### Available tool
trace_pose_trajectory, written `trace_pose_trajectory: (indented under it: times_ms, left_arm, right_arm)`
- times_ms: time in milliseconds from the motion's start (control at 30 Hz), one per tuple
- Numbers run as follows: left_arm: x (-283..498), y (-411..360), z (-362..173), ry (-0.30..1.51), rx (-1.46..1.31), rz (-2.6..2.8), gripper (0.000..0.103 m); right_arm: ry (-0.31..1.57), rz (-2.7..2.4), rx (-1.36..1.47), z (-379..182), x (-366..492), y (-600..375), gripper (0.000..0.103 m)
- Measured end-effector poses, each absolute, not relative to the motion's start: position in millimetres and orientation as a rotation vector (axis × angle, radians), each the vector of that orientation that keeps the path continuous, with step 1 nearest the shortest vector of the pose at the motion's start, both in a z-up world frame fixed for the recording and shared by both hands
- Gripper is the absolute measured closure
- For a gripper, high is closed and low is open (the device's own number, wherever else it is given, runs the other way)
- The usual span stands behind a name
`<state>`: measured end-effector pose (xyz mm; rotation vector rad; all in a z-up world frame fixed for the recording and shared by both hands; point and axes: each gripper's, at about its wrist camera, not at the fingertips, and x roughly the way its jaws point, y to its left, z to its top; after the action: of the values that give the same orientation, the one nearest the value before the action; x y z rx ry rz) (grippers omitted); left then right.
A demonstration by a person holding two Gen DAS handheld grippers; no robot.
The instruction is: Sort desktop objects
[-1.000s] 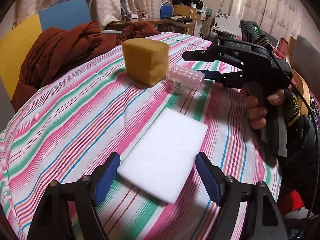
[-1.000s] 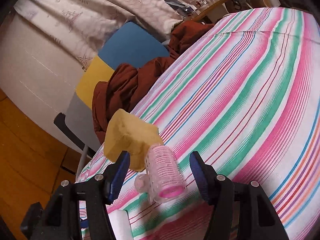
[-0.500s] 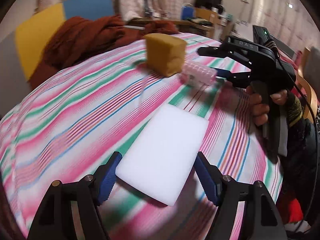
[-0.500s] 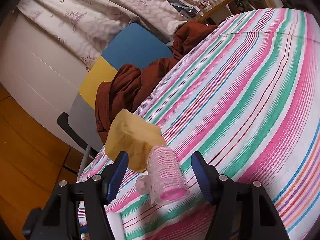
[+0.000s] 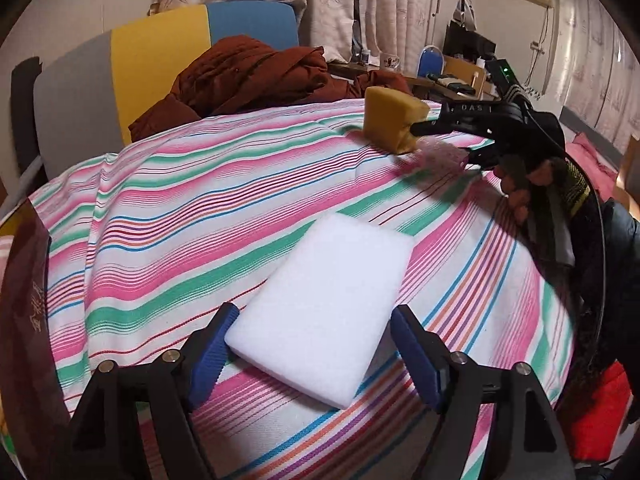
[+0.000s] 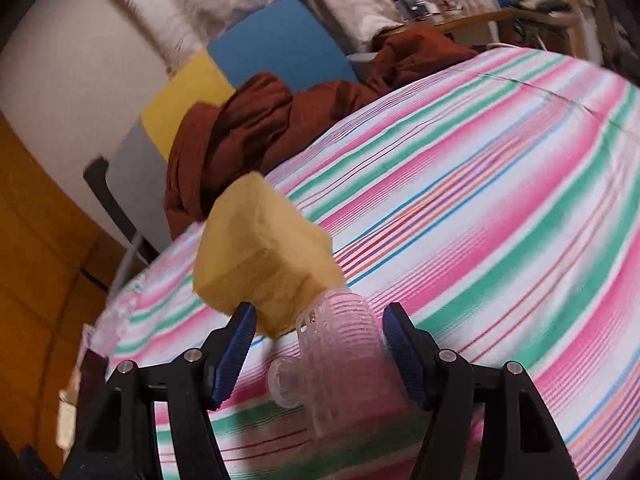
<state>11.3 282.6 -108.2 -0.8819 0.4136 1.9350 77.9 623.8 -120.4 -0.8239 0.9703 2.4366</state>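
Note:
A white foam pad (image 5: 328, 308) lies flat on the striped tablecloth (image 5: 200, 208). My left gripper (image 5: 313, 316) straddles its near end; the jaws are opening and the blue pads stand just off its edges. Farther back, a yellow sponge block (image 5: 390, 124) stands beside a clear pink hair roller (image 5: 442, 156). In the right wrist view the roller (image 6: 344, 352) lies between the fingers of my right gripper (image 6: 318, 314), close against the right pad, with a gap at the left pad. The yellow sponge (image 6: 260, 264) sits just past the left fingertip.
A rust-brown jacket (image 5: 248, 76) is heaped at the table's far edge against a grey, yellow and blue chair (image 5: 160, 52). A hand (image 5: 520, 184) grips the right tool. A dark maroon object (image 5: 24, 300) stands at the left edge. Cluttered desks lie beyond.
The left view has swung and rolled, keeping the white pad between its jaws. The right gripper has edged toward the yellow sponge, which looms larger, and the roller now sits against the right pad.

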Motion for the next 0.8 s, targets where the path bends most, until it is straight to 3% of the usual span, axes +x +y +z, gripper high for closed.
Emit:
trace_pose_trajectory:
  times_ms: [333, 567, 700, 800]
  left_arm:
    - [10.8, 279.4, -109.8, 0.363, -0.884, 1.924, 0.021]
    - [9.2, 277.4, -110.7, 0.344, -0.883, 1.925, 0.021]
    - [8.7, 276.9, -110.4, 0.332, -0.884, 1.923, 0.021]
    - [9.0, 276.9, -110.4, 0.329, -0.885, 1.924, 0.021]
  right_arm:
    - [0.816, 2.685, -1.154, -115.0, 89.7, 553.5, 0.037]
    - [0.434, 2.773, -1.16, -99.5, 118.8, 507.6, 0.037]
    - [0.355, 2.735, -1.118, -96.6, 111.9, 516.3, 0.02]
    - [0.293, 2.712, -1.114, -98.0, 100.6, 518.2, 0.017]
